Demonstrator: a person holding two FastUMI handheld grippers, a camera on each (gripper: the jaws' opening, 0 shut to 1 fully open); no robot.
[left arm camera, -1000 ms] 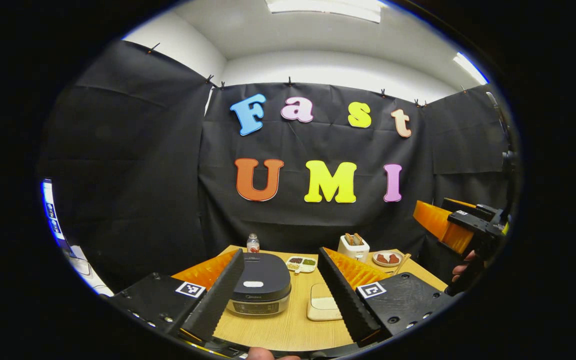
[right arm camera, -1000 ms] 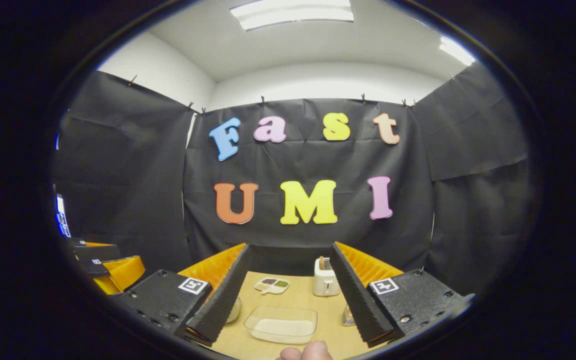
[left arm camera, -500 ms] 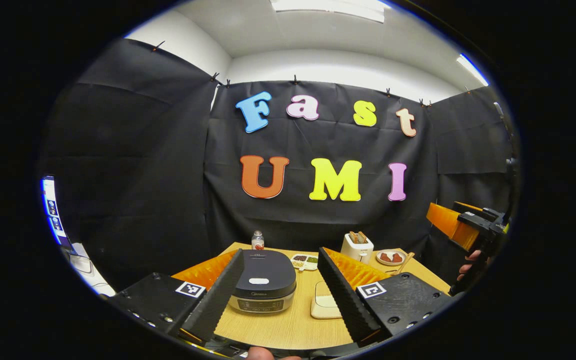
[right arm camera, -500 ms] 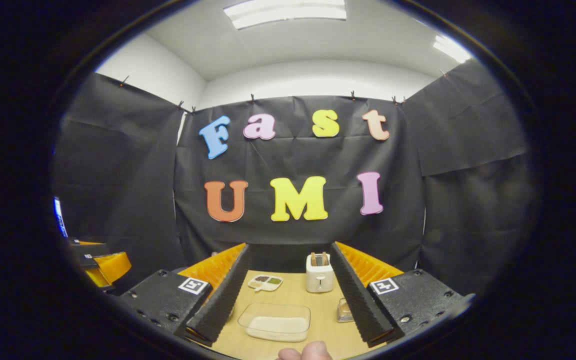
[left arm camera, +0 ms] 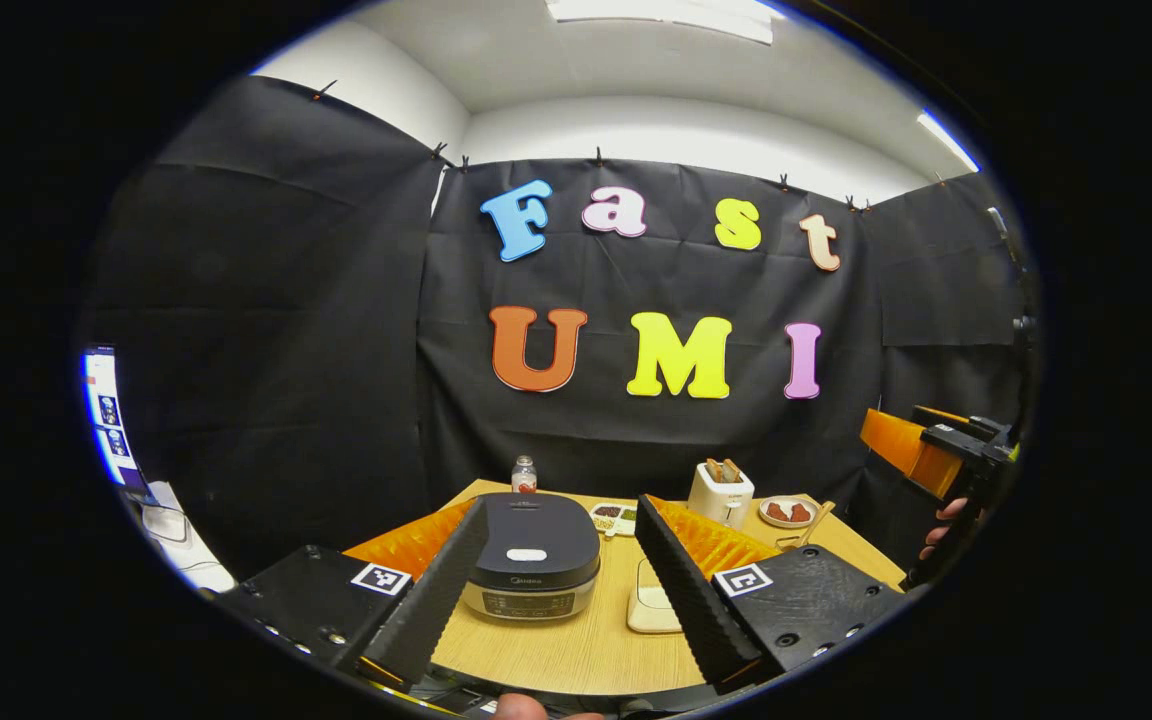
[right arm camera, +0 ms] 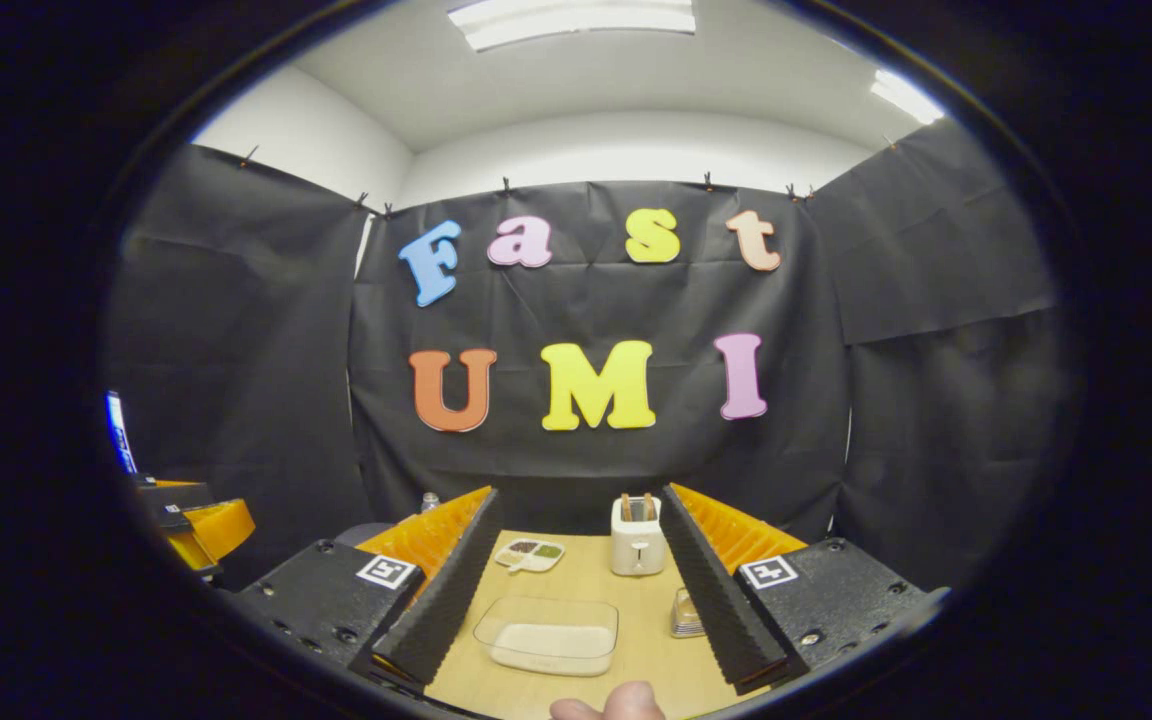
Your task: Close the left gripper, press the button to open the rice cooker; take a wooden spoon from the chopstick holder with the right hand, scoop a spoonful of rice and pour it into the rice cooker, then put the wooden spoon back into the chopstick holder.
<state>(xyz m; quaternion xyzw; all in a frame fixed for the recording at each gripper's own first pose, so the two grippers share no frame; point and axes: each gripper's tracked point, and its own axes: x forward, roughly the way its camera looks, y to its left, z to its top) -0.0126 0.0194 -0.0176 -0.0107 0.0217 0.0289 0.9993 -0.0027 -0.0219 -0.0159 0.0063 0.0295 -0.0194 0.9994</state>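
Observation:
The dark rice cooker stands on the wooden table with its lid down and a white button on top. My left gripper is open above the table's near edge, and the cooker shows between its fingers. A clear box of rice lies between the open fingers of my right gripper. The chopstick holder is half hidden behind the right finger. A wooden spoon leans out of it.
A white toaster, a divided dish, a plate of red food and a small bottle stand at the back. A hand holds the right gripper at the right. A screen glows at the left.
Both views have drifted a little, so the cooker now sits more to the right between the left fingers and more table shows in the right gripper view. Both grippers stay open.

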